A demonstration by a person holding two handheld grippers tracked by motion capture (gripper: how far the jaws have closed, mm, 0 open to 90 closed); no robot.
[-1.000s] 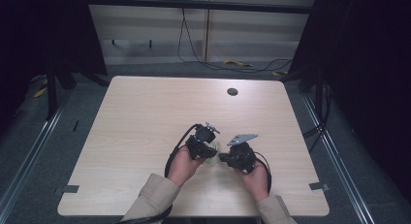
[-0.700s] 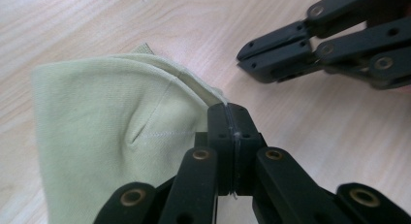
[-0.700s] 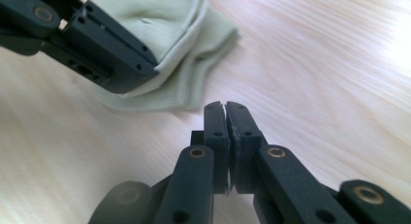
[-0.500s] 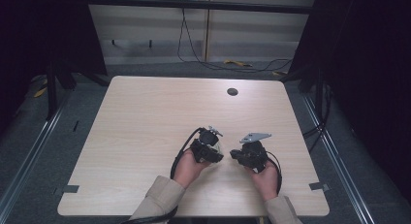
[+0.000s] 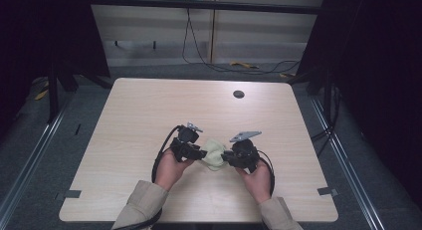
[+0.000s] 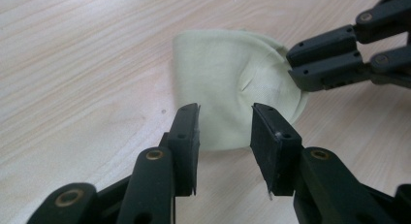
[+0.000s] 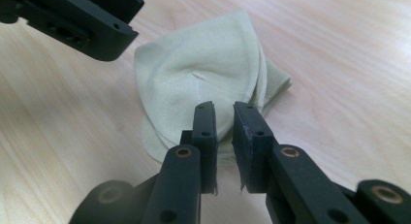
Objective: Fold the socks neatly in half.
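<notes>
Cloth [image 5: 214,158], pale yellow, folded, lay lower centre of table [image 5: 149,115]. We judged it soft, light, best pinched at edge. Left gripper [image 6: 225,122] jaws parted, gripping nothing; right gripper [image 7: 224,118] jaws just opening, cloth edge loose between.

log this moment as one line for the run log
scene: folded pale yellow cloth on light wooden table | left tool: open, jaws just opened, cloth between, no grip | right tool: jaws just opening, narrow gap over cloth edge

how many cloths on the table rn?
1. A folded pale cloth lies near the table's front middle, between the left tool and right tool. Its folds could hide another layer.
</notes>
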